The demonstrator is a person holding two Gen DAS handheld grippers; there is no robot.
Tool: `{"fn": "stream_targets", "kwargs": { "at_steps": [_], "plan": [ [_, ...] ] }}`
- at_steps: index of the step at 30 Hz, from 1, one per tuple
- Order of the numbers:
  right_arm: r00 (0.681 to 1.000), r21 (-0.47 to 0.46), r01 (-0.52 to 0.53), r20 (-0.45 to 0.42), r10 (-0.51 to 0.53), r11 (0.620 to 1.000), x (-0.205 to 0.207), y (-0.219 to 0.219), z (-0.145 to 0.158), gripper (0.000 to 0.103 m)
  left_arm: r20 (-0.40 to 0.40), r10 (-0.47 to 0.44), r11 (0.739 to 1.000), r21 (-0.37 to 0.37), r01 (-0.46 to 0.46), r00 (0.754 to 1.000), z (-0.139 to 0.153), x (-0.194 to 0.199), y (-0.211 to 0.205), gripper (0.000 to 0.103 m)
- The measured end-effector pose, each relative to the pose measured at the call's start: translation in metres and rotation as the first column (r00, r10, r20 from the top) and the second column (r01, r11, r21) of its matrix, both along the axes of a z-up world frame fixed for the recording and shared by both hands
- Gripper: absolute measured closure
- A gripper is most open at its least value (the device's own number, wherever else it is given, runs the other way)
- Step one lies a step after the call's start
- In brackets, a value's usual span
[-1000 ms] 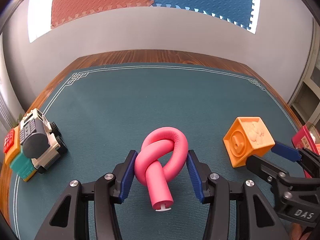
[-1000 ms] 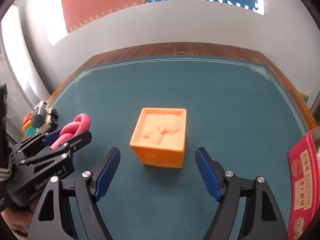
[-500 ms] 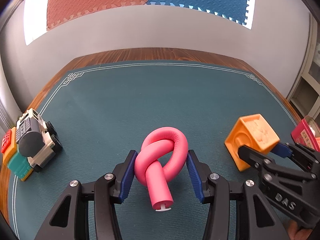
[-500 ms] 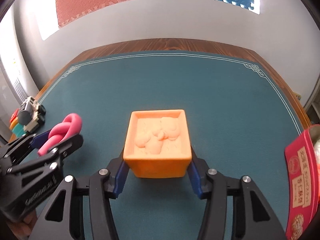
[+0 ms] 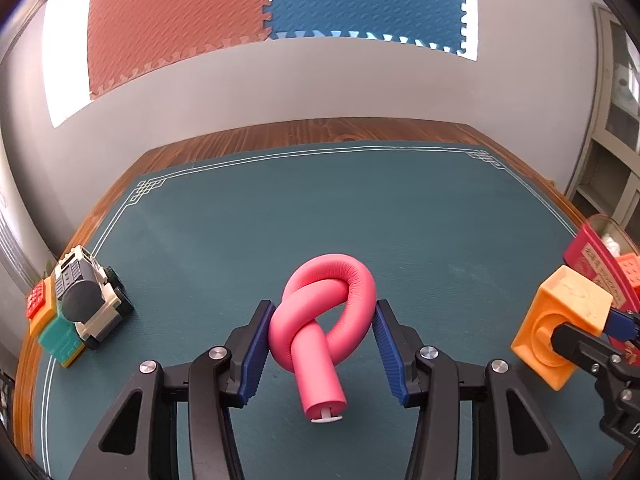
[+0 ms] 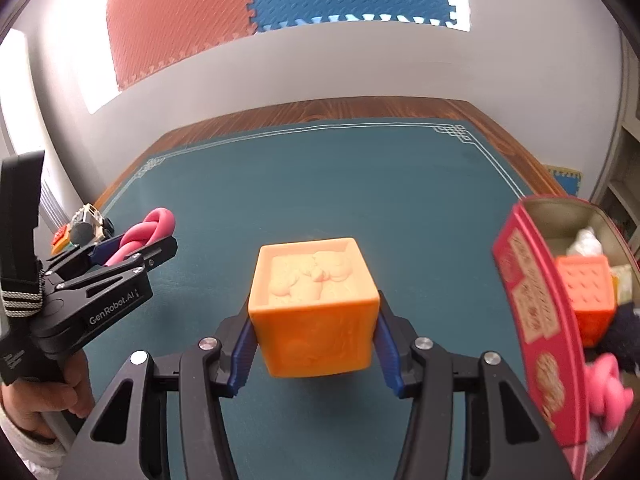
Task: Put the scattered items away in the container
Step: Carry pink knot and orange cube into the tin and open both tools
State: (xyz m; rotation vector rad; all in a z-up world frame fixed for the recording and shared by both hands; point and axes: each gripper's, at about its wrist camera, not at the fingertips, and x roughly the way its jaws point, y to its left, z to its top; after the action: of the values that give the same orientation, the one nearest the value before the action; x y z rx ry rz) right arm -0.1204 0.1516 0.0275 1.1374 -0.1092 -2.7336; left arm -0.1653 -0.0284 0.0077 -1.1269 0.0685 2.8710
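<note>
Right claw (image 6: 314, 354) beside tin rim (image 6: 524, 280)

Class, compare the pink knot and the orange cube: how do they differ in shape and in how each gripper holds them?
The pink knot is a soft tube tied in a loop; the orange cube is a flat-sided block with a relief on top. The knot sits between the left gripper's fingers; the cube is clamped in the right gripper. Both are toys outside the red tin.
</note>
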Motion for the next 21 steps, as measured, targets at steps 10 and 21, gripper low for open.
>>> {"fn": "stream_targets", "kwargs": {
  "at_steps": [10,21],
  "plan": [
    [0.999,-0.07,0.009,-0.051,-0.012,0.998,0.038,0.035,0.013,0.047,-0.028,-0.044,0.999,-0.001,0.044,0.999,0.02,0.026,0.04,0.051],
    [0.983,-0.119,0.111,-0.134,-0.127,0.987,0.077,0.109,0.04,0.047,-0.027,-0.15,0.989,-0.003,0.15,0.988,0.032,0.047,0.111,0.051]
  ]
}}
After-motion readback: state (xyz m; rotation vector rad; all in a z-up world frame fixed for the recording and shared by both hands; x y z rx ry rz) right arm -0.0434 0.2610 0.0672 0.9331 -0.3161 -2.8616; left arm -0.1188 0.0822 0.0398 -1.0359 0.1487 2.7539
